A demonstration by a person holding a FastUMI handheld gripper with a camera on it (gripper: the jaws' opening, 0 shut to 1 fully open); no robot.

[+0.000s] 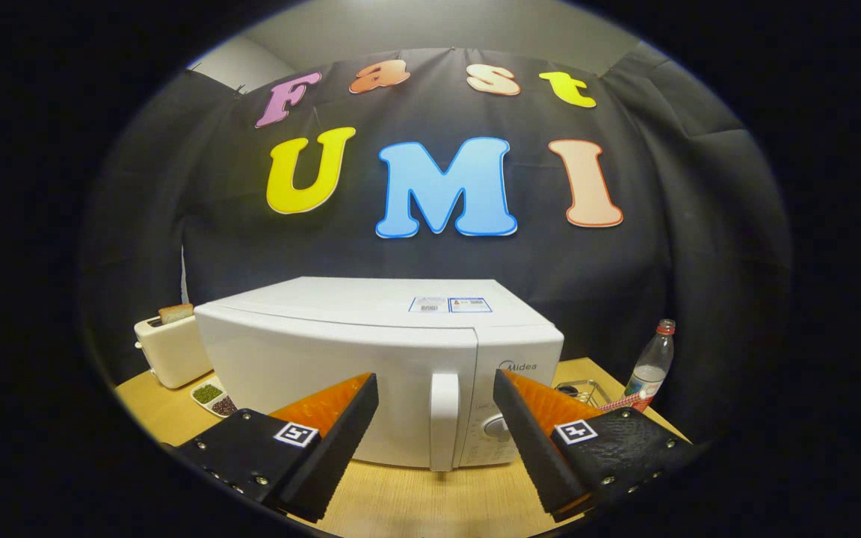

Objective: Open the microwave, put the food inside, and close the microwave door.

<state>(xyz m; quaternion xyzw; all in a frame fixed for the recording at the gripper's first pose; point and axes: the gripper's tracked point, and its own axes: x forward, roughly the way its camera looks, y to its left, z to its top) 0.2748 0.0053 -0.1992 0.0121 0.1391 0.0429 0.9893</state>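
microwave (371, 359) is seen shut on the desk (415, 501), its handle (444, 418) framed between the released tongs (436, 388).

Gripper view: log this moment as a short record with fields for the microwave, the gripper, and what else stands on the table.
microwave: white, door shut, on the wooden table
door handle: vertical, just ahead of the fingers, untouched
gripper: fingers spread apart, holding nothing
toaster: beside the microwave, a slice of bread in its slot
divided dish: in front of the toaster
bottle: past the microwave's control side
task stage: door not yet opened
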